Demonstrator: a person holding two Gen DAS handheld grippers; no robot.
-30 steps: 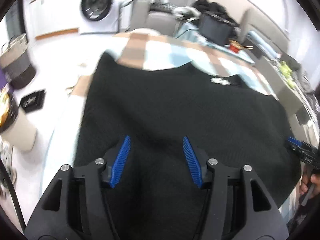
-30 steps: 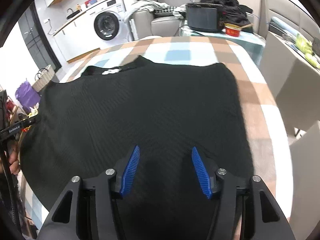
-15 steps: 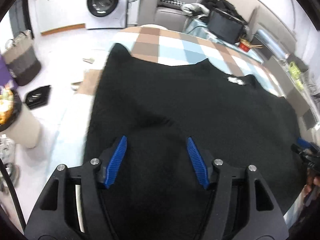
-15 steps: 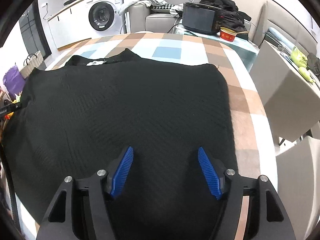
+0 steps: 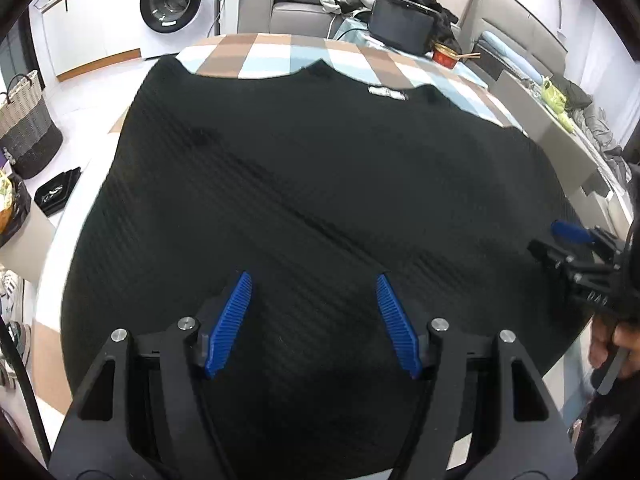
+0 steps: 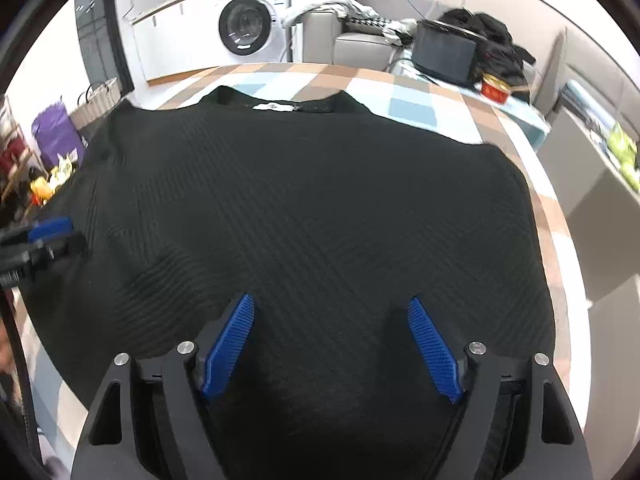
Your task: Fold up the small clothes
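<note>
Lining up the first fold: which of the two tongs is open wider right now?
The right tongs: the gap between their blue pads is visibly wider than on the left tongs. Both hover open over the black top.

Black top (image 6: 312, 208) lies flat on checked table (image 6: 408, 98), collar with white label (image 6: 276, 106) at far edge. Right gripper (image 6: 330, 340) over near hem, jaws wide apart, holding nothing. Left gripper (image 6: 40, 236) at left edge; washer (image 6: 248, 26) behind.
</note>
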